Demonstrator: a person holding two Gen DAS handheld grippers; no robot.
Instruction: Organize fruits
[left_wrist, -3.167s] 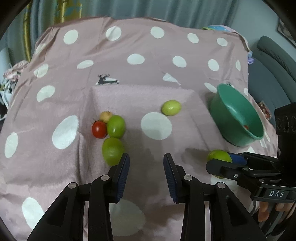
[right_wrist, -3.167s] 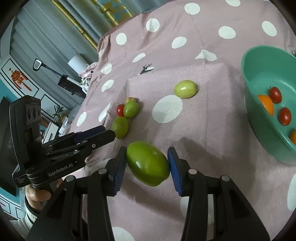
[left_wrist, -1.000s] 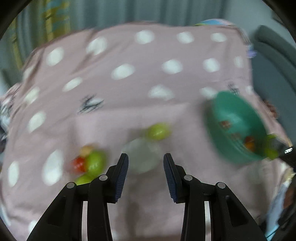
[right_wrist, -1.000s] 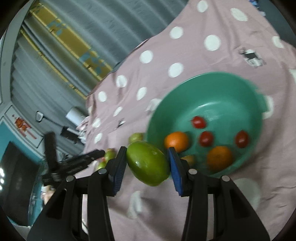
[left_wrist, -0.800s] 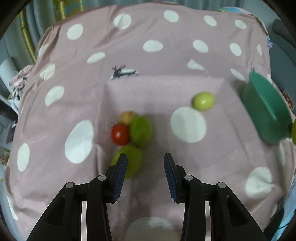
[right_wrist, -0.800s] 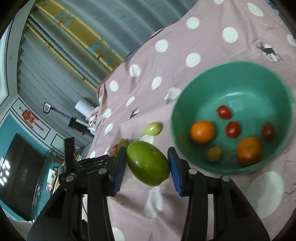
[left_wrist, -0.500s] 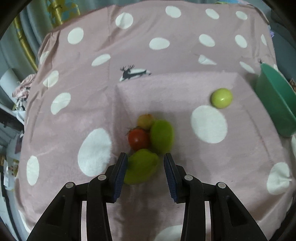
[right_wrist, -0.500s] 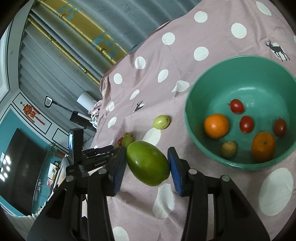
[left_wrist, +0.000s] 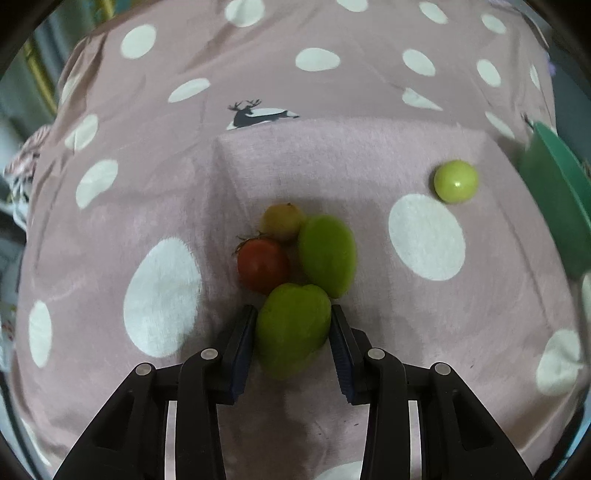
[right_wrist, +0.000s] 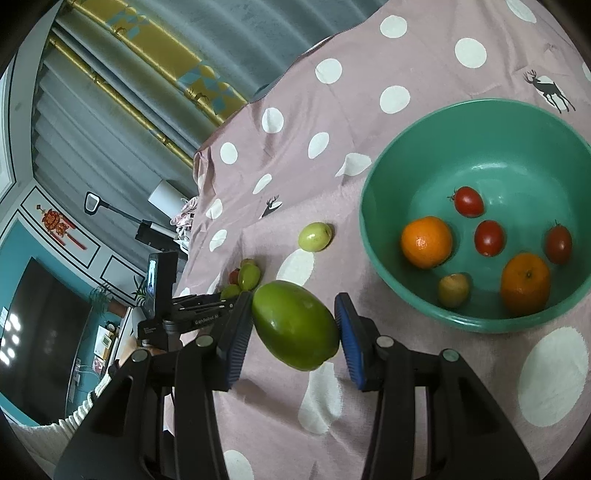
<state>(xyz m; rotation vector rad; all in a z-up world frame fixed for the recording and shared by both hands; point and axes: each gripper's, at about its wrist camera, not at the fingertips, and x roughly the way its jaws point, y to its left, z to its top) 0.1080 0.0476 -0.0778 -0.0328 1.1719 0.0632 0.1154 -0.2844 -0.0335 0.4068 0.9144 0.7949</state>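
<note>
My left gripper (left_wrist: 293, 341) is open, with a green mango (left_wrist: 291, 328) lying on the cloth between its pads. Just beyond lie a second green mango (left_wrist: 328, 254), a red tomato (left_wrist: 262, 264) and a small yellowish fruit (left_wrist: 282, 220). A round green fruit (left_wrist: 455, 181) lies alone to the right. My right gripper (right_wrist: 295, 332) is shut on a large green mango (right_wrist: 295, 325) and holds it above the cloth, left of the green bowl (right_wrist: 373, 236). The bowl holds two oranges (right_wrist: 426, 242), three red tomatoes (right_wrist: 489, 238) and a small yellowish fruit (right_wrist: 453, 290).
A pink polka-dot cloth (left_wrist: 332, 147) covers the raised surface and drapes down around it. The bowl's edge (left_wrist: 554, 184) shows at the far right of the left wrist view. Curtains (right_wrist: 147, 92) hang behind. The left gripper (right_wrist: 192, 314) shows in the right wrist view beside the fruit cluster.
My left gripper has come down and forward so the near green mango now lies between its open pads. My right gripper, still holding its mango, has moved closer to the bowl.
</note>
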